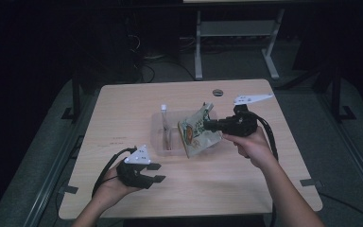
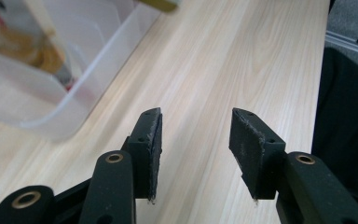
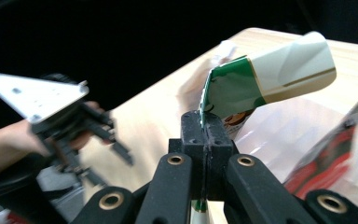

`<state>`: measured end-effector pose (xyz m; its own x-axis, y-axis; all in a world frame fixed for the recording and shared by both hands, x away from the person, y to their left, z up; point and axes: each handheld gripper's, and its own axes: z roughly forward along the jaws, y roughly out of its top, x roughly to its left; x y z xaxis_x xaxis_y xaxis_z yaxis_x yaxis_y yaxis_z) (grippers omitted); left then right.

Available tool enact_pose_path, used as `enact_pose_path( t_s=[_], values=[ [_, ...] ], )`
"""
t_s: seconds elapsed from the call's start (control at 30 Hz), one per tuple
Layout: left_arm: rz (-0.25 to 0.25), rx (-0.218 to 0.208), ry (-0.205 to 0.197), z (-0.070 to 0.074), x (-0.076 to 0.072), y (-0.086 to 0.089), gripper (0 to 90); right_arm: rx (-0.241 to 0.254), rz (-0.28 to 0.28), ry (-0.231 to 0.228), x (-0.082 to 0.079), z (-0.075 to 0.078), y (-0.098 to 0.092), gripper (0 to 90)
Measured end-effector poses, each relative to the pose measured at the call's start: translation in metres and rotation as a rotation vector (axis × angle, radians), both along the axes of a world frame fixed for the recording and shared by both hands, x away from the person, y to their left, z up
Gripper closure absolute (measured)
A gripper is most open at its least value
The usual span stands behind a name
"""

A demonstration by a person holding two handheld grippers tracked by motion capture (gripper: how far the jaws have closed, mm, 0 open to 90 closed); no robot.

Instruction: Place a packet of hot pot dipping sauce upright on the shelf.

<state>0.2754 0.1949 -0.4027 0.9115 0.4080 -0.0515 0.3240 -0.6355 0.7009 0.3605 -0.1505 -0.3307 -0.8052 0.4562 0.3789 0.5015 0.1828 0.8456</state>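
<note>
A green and white snack bag (image 1: 194, 134) hangs tilted above a clear plastic bin (image 1: 157, 142) in the middle of the wooden table. My right gripper (image 1: 207, 126) is shut on the bag's edge; in the right gripper view the jaws (image 3: 206, 123) pinch the bag (image 3: 265, 74), which curls up and to the right. My left gripper (image 1: 154, 172) hovers near the table's front left, open and empty. In the left gripper view its pads (image 2: 151, 149) stand apart over bare wood, with the bin (image 2: 70, 98) at upper left.
A thin stick with a white cap (image 1: 164, 124) lies in the bin. A red packet (image 3: 340, 158) lies blurred beside the held bag. A small dark disc (image 1: 217, 92) sits near the table's far edge. A metal desk frame (image 1: 236, 42) stands behind the table.
</note>
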Motion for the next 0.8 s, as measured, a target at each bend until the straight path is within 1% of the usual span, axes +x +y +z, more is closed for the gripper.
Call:
enact_pose_path(
  t_s=[0.1,0.2,0.33,0.47,0.53,0.57,0.6,0.67,0.7,0.73,0.8],
  values=[
    [-0.001,0.011,0.0,0.0,0.002,0.001,53.0,-0.023,-0.046,0.006,0.006,0.002,0.005,89.3],
    [0.004,0.004,0.002,0.0,0.002,0.0,52.9,-0.044,-0.092,-0.003,0.012,0.003,0.012,89.3],
    [-0.003,0.017,0.007,-0.003,0.002,0.0,52.9,-0.057,-0.128,-0.002,0.019,0.002,0.019,89.3],
    [-0.001,0.018,0.01,-0.004,0.003,0.001,53.0,-0.072,-0.155,0.0,0.024,-0.003,0.025,89.2],
    [0.0,0.018,0.014,-0.004,0.003,0.001,53.0,-0.092,-0.173,0.002,0.024,-0.004,0.027,89.1],
    [0.001,0.016,0.019,-0.005,0.003,0.001,53.0,-0.089,-0.17,0.009,0.025,-0.005,0.028,88.9],
    [-0.005,0.025,0.015,-0.005,0.004,0.001,52.9,-0.091,-0.169,0.012,0.025,-0.006,0.03,88.8],
    [-0.008,0.027,0.02,-0.006,0.004,0.001,52.9,-0.113,-0.171,0.01,0.026,-0.007,0.033,88.1],
    [-0.011,0.032,0.02,-0.006,0.004,0.001,53.0,-0.126,-0.173,0.003,0.026,-0.008,0.036,87.4],
    [-0.014,0.038,0.019,-0.006,0.004,0.001,53.0,-0.137,-0.172,0.005,0.027,-0.01,0.038,87.1],
    [-0.016,0.042,0.019,-0.006,0.005,0.001,53.0,-0.154,-0.165,0.006,0.027,-0.012,0.043,83.5]
  ],
)
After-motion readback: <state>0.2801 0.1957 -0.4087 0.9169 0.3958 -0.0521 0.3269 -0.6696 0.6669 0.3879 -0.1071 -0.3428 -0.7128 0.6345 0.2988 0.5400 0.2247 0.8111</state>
